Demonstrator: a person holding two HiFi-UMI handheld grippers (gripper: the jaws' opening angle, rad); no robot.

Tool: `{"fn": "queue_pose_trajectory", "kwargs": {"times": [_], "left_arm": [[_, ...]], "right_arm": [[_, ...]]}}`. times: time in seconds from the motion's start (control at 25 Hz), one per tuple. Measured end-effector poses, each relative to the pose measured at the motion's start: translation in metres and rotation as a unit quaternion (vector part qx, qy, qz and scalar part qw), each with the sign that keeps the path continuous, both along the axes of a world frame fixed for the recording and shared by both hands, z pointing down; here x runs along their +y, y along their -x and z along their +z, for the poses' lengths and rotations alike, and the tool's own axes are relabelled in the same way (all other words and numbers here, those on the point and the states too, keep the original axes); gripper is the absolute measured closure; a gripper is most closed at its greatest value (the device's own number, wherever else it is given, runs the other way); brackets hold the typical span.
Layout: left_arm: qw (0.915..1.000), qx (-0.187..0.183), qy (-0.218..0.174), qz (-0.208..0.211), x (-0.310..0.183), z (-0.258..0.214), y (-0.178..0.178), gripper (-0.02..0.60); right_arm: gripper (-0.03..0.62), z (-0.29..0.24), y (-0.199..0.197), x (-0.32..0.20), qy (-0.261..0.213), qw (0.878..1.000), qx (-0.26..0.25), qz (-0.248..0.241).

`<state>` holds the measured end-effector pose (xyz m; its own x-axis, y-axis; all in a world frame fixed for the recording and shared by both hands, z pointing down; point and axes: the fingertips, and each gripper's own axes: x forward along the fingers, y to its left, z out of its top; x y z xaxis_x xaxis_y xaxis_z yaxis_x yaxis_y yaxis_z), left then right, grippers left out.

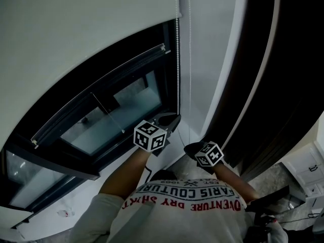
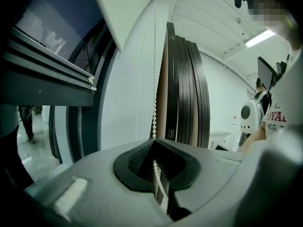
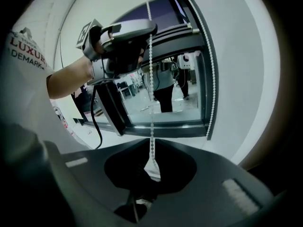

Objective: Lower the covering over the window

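Observation:
A white roller blind [image 1: 76, 34] covers the upper window; its bottom bar [image 1: 101, 82] hangs across the dark glass. A white bead chain [image 1: 178, 59] drops along the window's right edge. My left gripper [image 1: 171, 119] is shut on that chain, and in the left gripper view the bead chain [image 2: 154, 103] runs down between the closed jaws of the left gripper [image 2: 154, 141]. Lower and to the right, my right gripper [image 1: 192, 148] holds the same strand. In the right gripper view the bead chain [image 3: 151, 89] enters the closed tips of the right gripper [image 3: 151, 142], below the left gripper [image 3: 125, 34].
A dark window frame [image 1: 55, 156] and a white sill [image 1: 45, 214] lie below the blind. A white wall strip [image 1: 212, 59] and dark stacked panels [image 1: 283, 85] stand to the right. A second chain strand [image 3: 211, 79] hangs by the frame. White cabinets [image 1: 306, 171] sit at the lower right.

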<state>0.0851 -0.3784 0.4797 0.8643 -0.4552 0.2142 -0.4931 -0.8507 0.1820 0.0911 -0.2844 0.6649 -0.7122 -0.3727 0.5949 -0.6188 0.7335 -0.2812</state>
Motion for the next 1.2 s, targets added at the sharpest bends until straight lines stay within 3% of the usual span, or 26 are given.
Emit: {"fn": "queue_pose_trajectory", "kwargs": {"times": [0.12, 0.24, 0.36, 0.56, 0.88, 0.96, 1.2], "left_arm": [[1.0, 0.003, -0.002, 0.003, 0.004, -0.001, 0.0, 0.575], [1.0, 0.001, -0.004, 0.007, 0.007, -0.002, 0.0, 0.575], [0.9999, 0.002, -0.003, 0.01, 0.009, -0.001, -0.001, 0.575], [0.9998, 0.0, -0.004, 0.018, 0.014, -0.003, -0.005, 0.575], [0.9989, 0.014, -0.01, 0.044, 0.031, -0.006, -0.023, 0.575], [0.9987, 0.014, -0.012, 0.049, 0.032, -0.007, -0.026, 0.575], [0.9984, 0.011, -0.002, 0.055, 0.028, 0.0, -0.029, 0.575]], "right_arm": [[0.492, -0.033, -0.014, -0.023, -0.047, 0.999, -0.012, 0.024], [0.496, -0.094, -0.027, -0.051, -0.105, 0.992, -0.04, 0.059], [0.514, -0.172, -0.031, -0.069, -0.168, 0.977, -0.092, 0.089], [0.514, -0.269, -0.018, -0.078, -0.245, 0.957, -0.14, 0.07], [0.52, -0.311, 0.003, -0.086, -0.264, 0.949, -0.168, 0.034], [0.575, -0.313, 0.004, -0.088, -0.265, 0.949, -0.17, 0.035], [0.579, -0.307, -0.002, -0.089, -0.264, 0.948, -0.176, 0.034]]}}
